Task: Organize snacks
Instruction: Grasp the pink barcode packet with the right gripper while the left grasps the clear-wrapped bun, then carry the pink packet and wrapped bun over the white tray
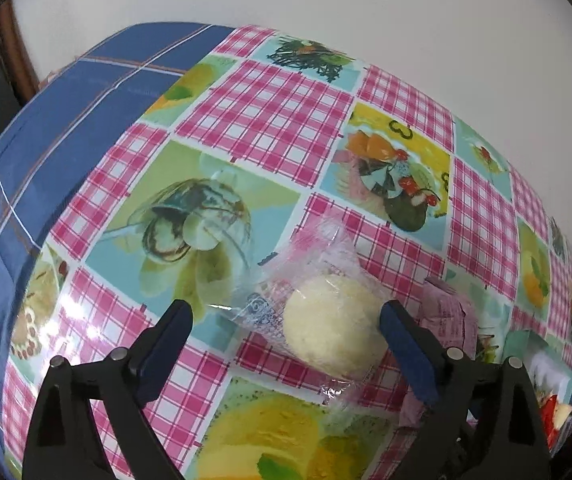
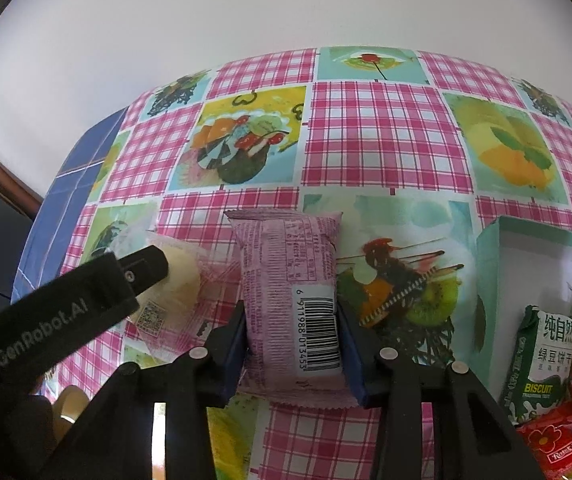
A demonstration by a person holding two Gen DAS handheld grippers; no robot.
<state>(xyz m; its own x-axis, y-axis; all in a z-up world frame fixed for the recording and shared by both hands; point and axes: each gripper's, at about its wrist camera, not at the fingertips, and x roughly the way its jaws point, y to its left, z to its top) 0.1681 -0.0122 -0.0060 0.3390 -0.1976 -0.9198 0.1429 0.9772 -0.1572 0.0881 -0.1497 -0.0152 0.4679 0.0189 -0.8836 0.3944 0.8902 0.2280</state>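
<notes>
Right tool [image 2: 292,344] clamped on pink packet [image 2: 286,264]; left tool [image 1: 286,332] wide around clear-wrapped bun [image 1: 332,326], box [image 2: 490,264] half cropped.

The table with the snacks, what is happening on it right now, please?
A person works with two hand-held grippers. The right gripper is shut on a pink snack packet lying on the table. The left gripper is open around a pale round bun in a clear wrapper, not yet pressing it. To the right, a green box already holds a biscuit pack and red packets.
</notes>
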